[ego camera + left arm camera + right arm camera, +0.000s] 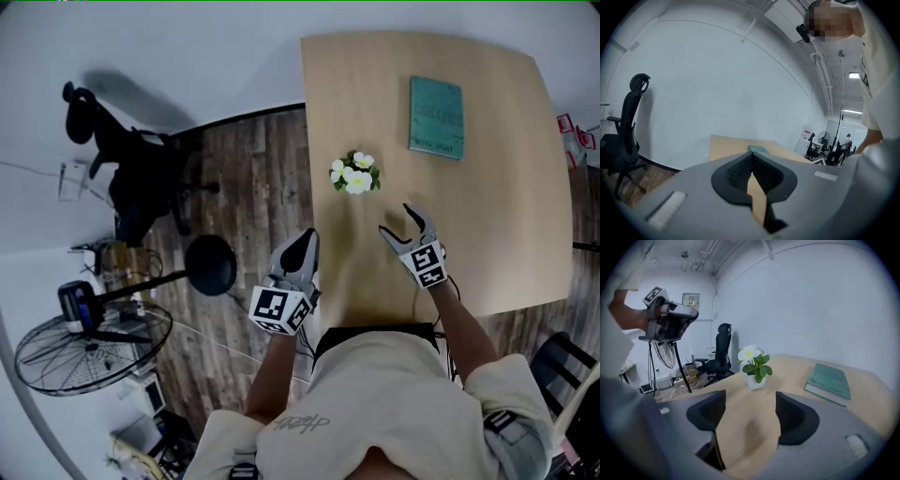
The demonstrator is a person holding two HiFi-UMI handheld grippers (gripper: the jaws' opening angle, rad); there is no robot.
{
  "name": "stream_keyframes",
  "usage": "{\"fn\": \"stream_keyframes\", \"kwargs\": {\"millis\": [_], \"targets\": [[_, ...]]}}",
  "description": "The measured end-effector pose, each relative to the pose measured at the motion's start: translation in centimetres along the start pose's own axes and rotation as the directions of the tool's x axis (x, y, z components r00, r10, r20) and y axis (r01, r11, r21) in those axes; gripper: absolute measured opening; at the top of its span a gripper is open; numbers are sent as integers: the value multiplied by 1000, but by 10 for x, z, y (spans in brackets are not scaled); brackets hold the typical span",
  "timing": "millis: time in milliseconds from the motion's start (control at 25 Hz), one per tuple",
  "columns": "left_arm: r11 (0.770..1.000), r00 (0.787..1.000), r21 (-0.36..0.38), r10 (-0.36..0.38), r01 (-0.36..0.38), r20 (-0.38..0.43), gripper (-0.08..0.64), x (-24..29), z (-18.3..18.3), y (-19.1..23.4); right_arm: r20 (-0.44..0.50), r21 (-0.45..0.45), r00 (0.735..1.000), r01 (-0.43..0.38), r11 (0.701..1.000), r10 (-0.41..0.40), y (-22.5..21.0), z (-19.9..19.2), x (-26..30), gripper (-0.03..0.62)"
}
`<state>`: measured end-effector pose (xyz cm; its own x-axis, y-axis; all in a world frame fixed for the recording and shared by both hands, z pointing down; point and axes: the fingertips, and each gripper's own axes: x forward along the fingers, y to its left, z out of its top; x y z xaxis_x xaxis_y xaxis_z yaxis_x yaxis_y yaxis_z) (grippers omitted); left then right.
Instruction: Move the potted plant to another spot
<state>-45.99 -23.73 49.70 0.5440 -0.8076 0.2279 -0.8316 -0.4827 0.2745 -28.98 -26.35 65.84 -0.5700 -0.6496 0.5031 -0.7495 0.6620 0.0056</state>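
Two dark ribbed pads of the left gripper (751, 174) are seen pressed together, with nothing held between them. The jaws of the right gripper (749, 411) are spread wide; only bare tabletop is framed between them, and nothing is touched.

The small white pot of white flowers and round green leaves (753, 365) is found ahead of the right jaws and apart from them. It is stood upright on the light wooden table (506, 225), near that table's left edge. The thin teal hardcover book (436, 116) is laid flat further in, well apart from the plant. Wide bare wood is left across the table's right half and along its near edge.

In the head view the left gripper is held at the table's left edge, beside the dark plank floor (253, 178). The black office chair (131, 159) and the wire-caged floor fan (84, 342) are placed well off to the left.

The pot's side is shown only by the right gripper view. In the left gripper view the plant cannot be made out. Only the book's corner and the tabletop are shown past the pads, along with a distant lit room (834, 145).
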Motion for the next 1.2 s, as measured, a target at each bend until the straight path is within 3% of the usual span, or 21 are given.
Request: {"fn": "stream_keyframes", "kwargs": {"millis": [200, 320, 520, 760, 960, 1200], "targets": [[1000, 999, 8, -23, 23, 48, 18, 0, -4, -18, 55, -28, 998, 33, 999, -32, -5, 9, -57, 244], [1000, 998, 2, -7, 7, 59, 18, -8, -9, -26, 93, -66, 995, 54, 996, -48, -9, 22, -86, 217], [1000, 998, -3, 12, -12, 62, 18, -23, -15, -42, 158, -68, 983, 103, 992, -91, -24, 37, -137, 90], [999, 996, 21, 26, -28, 90, 18, -36, -3, -54, 246, -74, 963, 128, 989, -107, -27, 56, -180, 6], [997, 989, 57, 37, -46, 140, 18, -38, 21, -66, 311, -73, 946, 123, 990, -95, -38, 75, -209, 3], [997, 981, 79, 3, -19, 194, 18, -41, 52, -95, 349, -114, 936, 100, 988, -55, -51, 105, -244, 3]]}}
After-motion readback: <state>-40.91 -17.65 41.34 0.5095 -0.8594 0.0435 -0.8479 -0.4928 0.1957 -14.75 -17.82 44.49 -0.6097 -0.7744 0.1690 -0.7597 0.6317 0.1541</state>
